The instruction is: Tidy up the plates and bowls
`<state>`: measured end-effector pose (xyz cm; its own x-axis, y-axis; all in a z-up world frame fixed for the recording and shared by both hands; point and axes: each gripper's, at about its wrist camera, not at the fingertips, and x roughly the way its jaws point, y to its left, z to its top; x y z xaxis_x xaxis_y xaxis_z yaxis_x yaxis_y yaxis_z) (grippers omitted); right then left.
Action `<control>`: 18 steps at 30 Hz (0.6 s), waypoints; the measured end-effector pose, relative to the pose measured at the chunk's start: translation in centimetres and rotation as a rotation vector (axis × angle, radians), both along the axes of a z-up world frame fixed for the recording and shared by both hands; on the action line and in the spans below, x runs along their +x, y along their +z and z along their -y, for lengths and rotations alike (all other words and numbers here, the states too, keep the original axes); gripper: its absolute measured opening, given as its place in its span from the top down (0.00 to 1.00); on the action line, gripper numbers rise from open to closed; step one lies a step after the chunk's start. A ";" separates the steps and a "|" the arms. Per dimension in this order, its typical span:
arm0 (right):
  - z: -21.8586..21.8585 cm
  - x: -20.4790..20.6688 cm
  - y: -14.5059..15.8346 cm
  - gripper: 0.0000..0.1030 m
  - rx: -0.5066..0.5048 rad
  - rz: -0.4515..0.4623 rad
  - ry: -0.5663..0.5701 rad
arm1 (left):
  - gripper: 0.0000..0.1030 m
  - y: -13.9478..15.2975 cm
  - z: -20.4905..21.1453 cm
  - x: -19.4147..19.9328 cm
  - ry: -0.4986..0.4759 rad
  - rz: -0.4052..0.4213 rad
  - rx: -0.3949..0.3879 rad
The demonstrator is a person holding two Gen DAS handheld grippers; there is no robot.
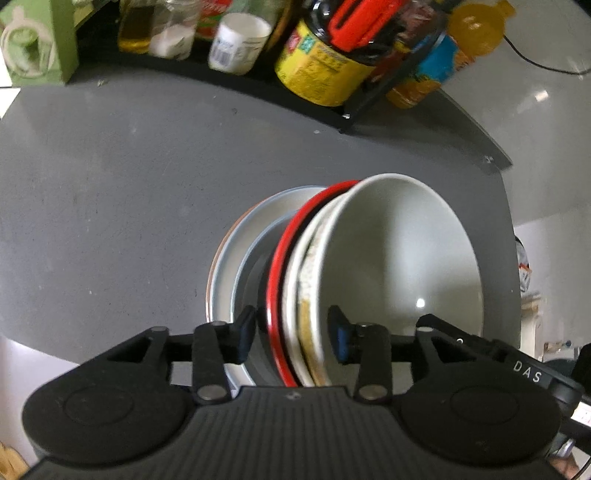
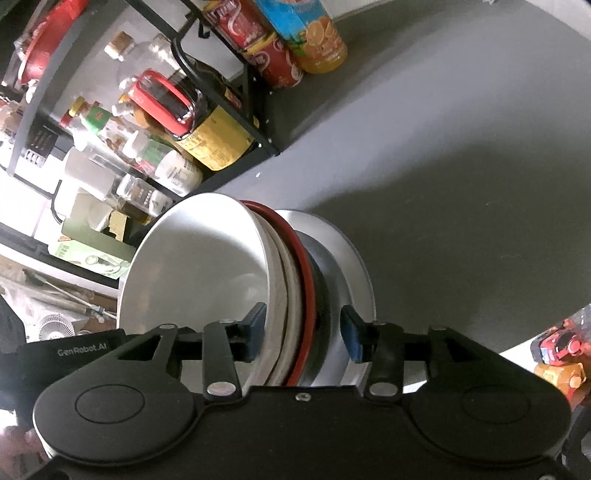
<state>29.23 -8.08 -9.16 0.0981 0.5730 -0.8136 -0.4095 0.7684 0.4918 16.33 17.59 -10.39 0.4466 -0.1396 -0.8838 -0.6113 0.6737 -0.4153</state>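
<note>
A nested stack of bowls and plates fills both views, seen edge on over the grey table (image 1: pixel 110 203). The top piece is a deep white bowl (image 1: pixel 399 258) (image 2: pixel 195 266). Under it come a white bowl with a speckled rim (image 1: pixel 306 295), a red-rimmed black bowl (image 1: pixel 275 273) (image 2: pixel 308 280) and a pale grey plate (image 1: pixel 229 266) (image 2: pixel 351 266). My left gripper (image 1: pixel 291 334) is shut across the stacked rims, one finger inside the white bowl. My right gripper (image 2: pixel 304 334) clamps the opposite side the same way.
A black wire rack (image 1: pixel 354 107) (image 2: pixel 258 140) at the back of the table holds a yellow-labelled jug (image 1: pixel 321 66) (image 2: pixel 214 136), jars and bottles. An orange juice bottle (image 1: pixel 472 29) (image 2: pixel 317 40) stands beside it. A green box (image 1: pixel 37 44) sits far left. The table edge (image 1: pixel 513 229) lies to the right.
</note>
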 end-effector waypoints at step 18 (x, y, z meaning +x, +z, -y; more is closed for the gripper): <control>7.9 -5.3 6.2 0.32 0.009 0.173 -0.122 | 0.23 6.0 3.9 -3.3 -0.049 0.047 0.195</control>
<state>23.94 -16.02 -2.98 0.3051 0.5558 -0.7733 -0.3927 0.8132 0.4295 13.04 13.67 -4.42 0.4846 0.0091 -0.8747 -0.5586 0.7728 -0.3014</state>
